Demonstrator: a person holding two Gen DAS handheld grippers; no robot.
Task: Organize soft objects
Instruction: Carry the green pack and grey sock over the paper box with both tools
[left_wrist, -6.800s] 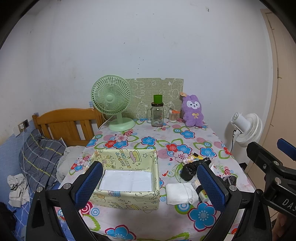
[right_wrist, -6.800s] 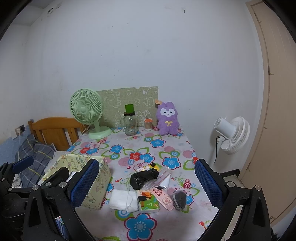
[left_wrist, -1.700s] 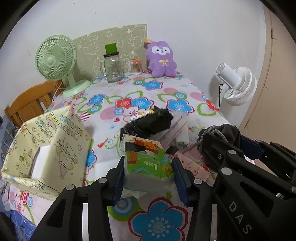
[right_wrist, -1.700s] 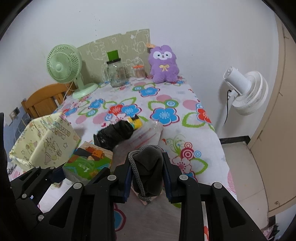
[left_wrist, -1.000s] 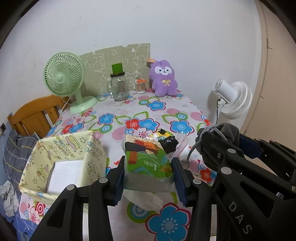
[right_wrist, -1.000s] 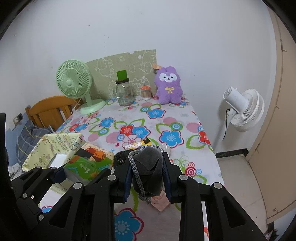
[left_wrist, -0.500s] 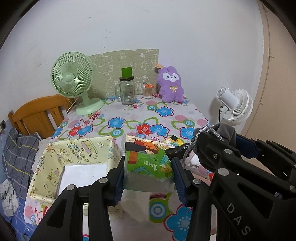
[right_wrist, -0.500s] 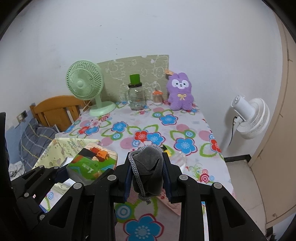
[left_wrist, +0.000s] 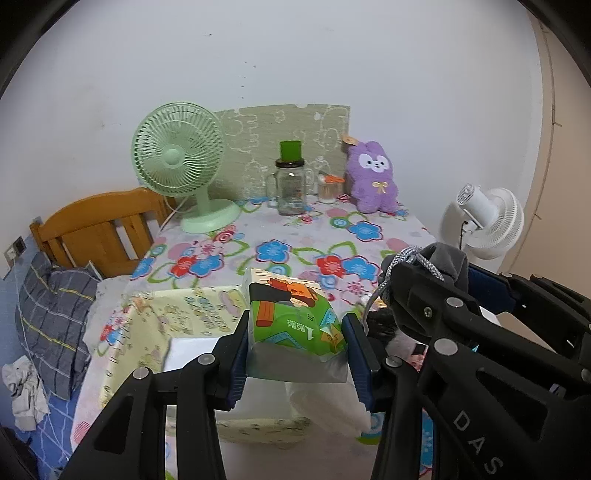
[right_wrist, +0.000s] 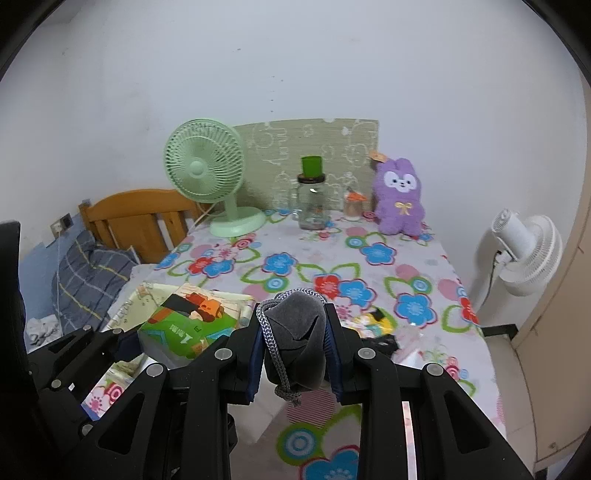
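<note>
Your left gripper (left_wrist: 297, 341) holds the green soft tissue pack (left_wrist: 293, 314) above the yellow printed cardboard box (left_wrist: 177, 321), while your right gripper (right_wrist: 294, 339) clamps the grey drawstring pouch (right_wrist: 295, 332).

A bedroom corner in a lived-in home.
A table (left_wrist: 388, 236) under a flowered cloth stands against a plain white wall, a wooden bed headboard (left_wrist: 96, 225) and checked pillow (left_wrist: 51, 317) to its left, a purple plush rabbit (left_wrist: 373, 182) and green desk fan (left_wrist: 179, 162) at its far edge.
</note>
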